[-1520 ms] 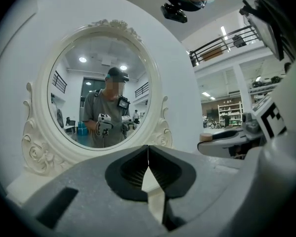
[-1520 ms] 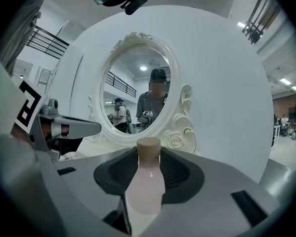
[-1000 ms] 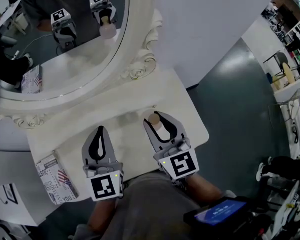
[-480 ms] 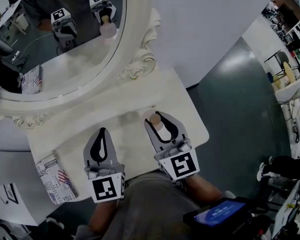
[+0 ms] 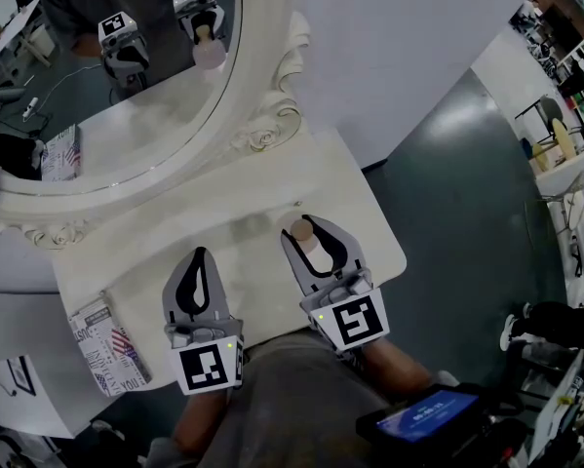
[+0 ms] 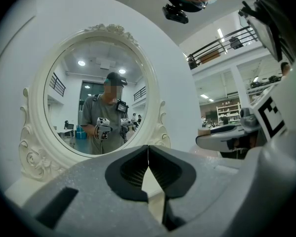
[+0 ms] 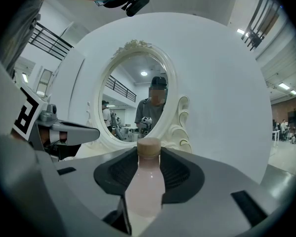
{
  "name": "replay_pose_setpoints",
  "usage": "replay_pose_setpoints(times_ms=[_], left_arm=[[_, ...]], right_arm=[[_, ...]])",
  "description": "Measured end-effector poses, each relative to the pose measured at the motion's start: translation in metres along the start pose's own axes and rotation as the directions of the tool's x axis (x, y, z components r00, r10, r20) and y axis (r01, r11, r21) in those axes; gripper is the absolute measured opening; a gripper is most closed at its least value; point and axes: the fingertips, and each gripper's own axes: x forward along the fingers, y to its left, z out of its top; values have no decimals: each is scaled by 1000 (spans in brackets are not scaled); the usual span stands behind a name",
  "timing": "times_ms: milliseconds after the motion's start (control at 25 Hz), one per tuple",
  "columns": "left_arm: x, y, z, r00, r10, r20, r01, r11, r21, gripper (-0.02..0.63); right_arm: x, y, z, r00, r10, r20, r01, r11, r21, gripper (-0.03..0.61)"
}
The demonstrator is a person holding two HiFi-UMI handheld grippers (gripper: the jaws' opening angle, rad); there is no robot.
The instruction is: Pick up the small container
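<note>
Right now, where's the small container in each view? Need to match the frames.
Head view: small container lower centre, tan cap up, between the right gripper jaws.
Left gripper view: not clearly in it; the right gripper, at right mid-height, covers that spot.
Right gripper view: small container bottom centre, pink body gripped between the jaws.
Shared landmark: the oval mirror with its white carved frame.

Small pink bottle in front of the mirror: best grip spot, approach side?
Take the small bottle across its wide body, below the tapering neck and cap. It stands upright with the mirror behind, so come level from the person's side. The right gripper is closed on it that way.
</note>
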Motion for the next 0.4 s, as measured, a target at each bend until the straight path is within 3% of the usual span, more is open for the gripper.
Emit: replay_pose_setpoints(times_ms=[400], left_arm=[[2,-2,1,1000,-5,6,5,1000,2,15]], right_arm=[[0,-2,-1,1000,-3,0,3,1000,0,143]])
